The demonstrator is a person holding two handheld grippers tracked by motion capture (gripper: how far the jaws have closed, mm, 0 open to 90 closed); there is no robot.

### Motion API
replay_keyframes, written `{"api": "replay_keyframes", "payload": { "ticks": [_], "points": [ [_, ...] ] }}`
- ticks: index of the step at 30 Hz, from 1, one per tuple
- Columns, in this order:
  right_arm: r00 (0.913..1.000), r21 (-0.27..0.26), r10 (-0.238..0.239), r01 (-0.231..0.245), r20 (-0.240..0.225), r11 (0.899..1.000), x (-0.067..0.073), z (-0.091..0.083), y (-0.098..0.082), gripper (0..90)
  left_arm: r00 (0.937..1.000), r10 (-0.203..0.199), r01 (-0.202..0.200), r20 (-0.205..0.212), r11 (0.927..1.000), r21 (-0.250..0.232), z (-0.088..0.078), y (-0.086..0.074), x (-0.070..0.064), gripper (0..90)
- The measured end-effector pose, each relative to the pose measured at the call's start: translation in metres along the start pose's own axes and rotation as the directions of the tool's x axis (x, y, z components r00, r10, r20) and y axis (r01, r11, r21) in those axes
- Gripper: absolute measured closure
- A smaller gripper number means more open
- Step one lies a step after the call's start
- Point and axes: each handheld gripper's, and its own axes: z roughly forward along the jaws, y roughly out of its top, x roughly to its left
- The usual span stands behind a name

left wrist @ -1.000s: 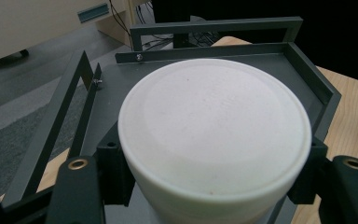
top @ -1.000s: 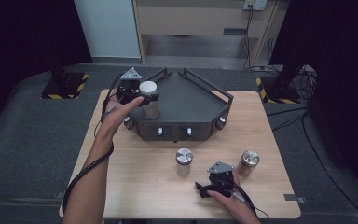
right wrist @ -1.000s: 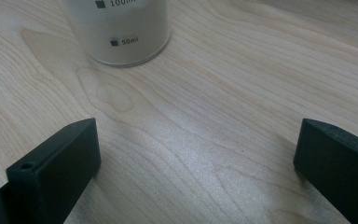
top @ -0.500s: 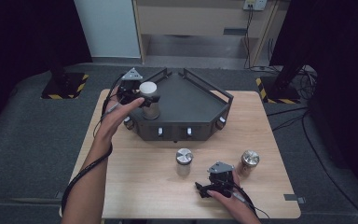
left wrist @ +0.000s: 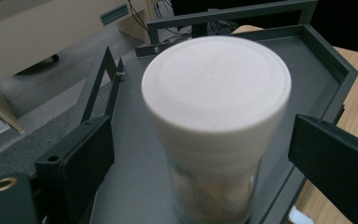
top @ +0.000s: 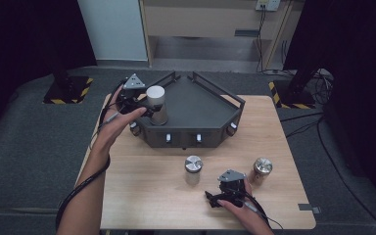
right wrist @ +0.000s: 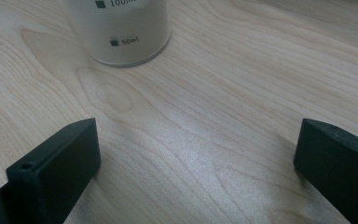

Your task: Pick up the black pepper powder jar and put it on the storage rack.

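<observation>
A clear jar with a white lid (top: 155, 104) stands upright on the left corner of the dark grey railed tray (top: 200, 105). My left gripper (top: 144, 105) is at the jar's left side. In the left gripper view the jar (left wrist: 216, 107) stands between the jaws with a gap on each side; they have just been opening, and the left gripper (left wrist: 205, 149) is open. My right gripper (top: 218, 197) rests low near the table's front edge. It is open (right wrist: 196, 158) over bare wood, with nothing between its jaws.
Two more jars stand on the wooden table (top: 142, 196) in front of the tray: a silver-lidded jar (top: 193, 169) and a copper-lidded jar (top: 262, 170). A measuring-marked jar (right wrist: 121, 32) shows ahead of the right jaws. Dark floor surrounds the table.
The left jaws have opened off the white-lidded jar, which stays standing on the tray, and the left hand has drawn back a little. The right hand has kept still.
</observation>
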Motion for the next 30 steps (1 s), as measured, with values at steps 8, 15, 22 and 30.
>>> {"api": "replay_keyframes", "payload": {
  "ticks": [8, 15, 22, 30],
  "points": [
    [1.0000, 0.000, 0.000, 0.000, 0.000, 1.000, 0.000, 0.000, 0.000, 0.4, 0.9995, -0.016, 0.016, -0.026, 0.9998, -0.006, -0.018, -0.016, -0.003, 5.3],
    [1.0000, 0.000, 0.000, 0.000, 0.000, 1.000, 0.000, 0.000, 0.000, 0.4, 0.9981, -0.038, 0.039, -0.048, 0.9991, 0.019, -0.030, -0.028, -0.013, 5.3],
    [1.0000, 0.000, 0.000, 0.000, 0.001, 1.000, 0.000, 0.000, 0.000, 0.4, 0.9965, -0.055, 0.056, -0.064, 0.9983, 0.017, -0.042, -0.045, -0.028, 4.4],
    [1.0000, 0.000, -0.001, 0.001, 0.001, 1.000, 0.000, 0.000, 0.000, 0.4, 0.9946, -0.070, 0.072, -0.077, 0.9970, 0.029, -0.052, -0.068, -0.046, 4.0]
  ]
}}
